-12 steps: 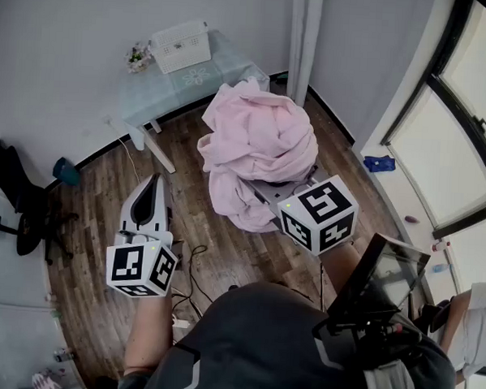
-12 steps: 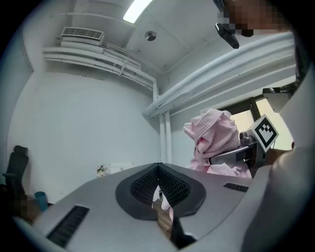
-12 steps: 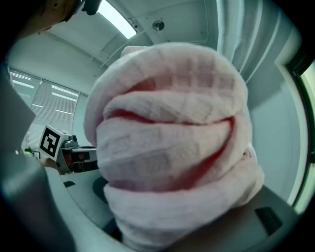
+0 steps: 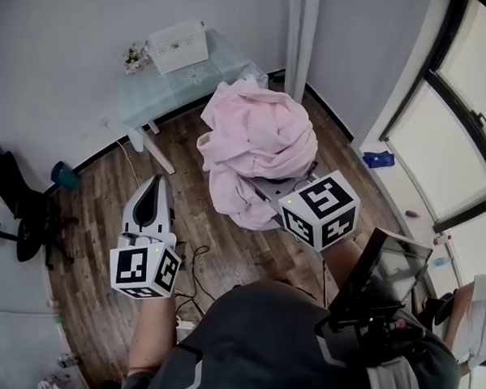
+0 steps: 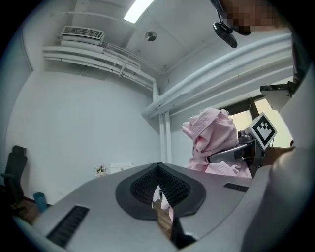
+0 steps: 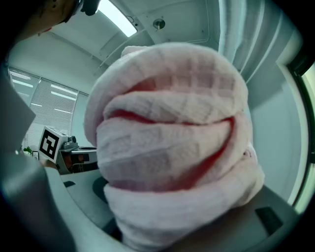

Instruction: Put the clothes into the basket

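At the far left of the head view, a black wheeled office chair [image 4: 18, 214] stands on the brown wood-plank floor [image 4: 102, 247], with a small teal cup-like thing [image 4: 64, 174] just beside it; what it is cannot be made out. Next comes the left gripper [image 4: 154, 195], held level over the floor. In the left gripper view its dark ribbed pads [image 5: 142, 184] appear to meet at the tips, with nothing between them. Beyond it, against the wall, a pale green low table [image 4: 208, 78] carries a white slotted box [image 4: 179, 46] and a little bunch of flowers [image 4: 136, 58].

Right of centre hangs the bulky pink waffle-weave garment [image 4: 258, 146], bunched in thick folds and draped down near the table's corner. The right gripper [image 4: 277, 189] holds it up clear of the floor, jaws set wide and pinching the wad. In the right gripper view the same pink folds [image 6: 167, 147] fill nearly everything. Farther right, a dark-framed window [image 4: 454, 127] runs along the wall, and a small blue object [image 4: 379, 161] lies by its sill.
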{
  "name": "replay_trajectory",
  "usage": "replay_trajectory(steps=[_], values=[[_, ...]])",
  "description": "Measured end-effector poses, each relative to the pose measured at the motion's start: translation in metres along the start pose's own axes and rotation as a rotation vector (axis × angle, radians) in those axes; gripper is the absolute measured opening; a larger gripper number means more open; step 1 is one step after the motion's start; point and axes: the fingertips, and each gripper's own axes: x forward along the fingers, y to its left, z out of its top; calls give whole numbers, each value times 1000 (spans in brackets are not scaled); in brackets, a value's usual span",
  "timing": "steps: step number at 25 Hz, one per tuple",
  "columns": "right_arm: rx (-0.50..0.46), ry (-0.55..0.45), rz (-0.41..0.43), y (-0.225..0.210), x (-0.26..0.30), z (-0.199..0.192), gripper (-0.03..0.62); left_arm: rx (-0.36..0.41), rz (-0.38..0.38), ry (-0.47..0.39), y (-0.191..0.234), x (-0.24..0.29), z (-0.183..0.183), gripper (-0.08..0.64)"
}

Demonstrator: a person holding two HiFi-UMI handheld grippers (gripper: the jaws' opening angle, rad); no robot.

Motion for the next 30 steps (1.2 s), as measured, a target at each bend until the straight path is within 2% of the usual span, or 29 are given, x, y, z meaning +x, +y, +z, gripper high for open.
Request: replay_trajectory(steps=[7,13,18,20,25,30], values=[[9,-3,-2,-4,-1,-5,316,-12,-7,-3,-3,4,-7,9],[19,9,-43,34,57,2,318,-61,-31,-7,75,2,-14,9],[28,19,-63,37,65,-7,318,-81,-46,-13,84,4,-26,9],[32,28,-57,28,81,-5,318,-91,-41,-9,94,18,-28,8],[39,42,-14,-21,159,12,318,-97,0,20,137,92,-24,9],[54,32,11,-37,177,9,318,-84,30,27,146,105,-24,9]])
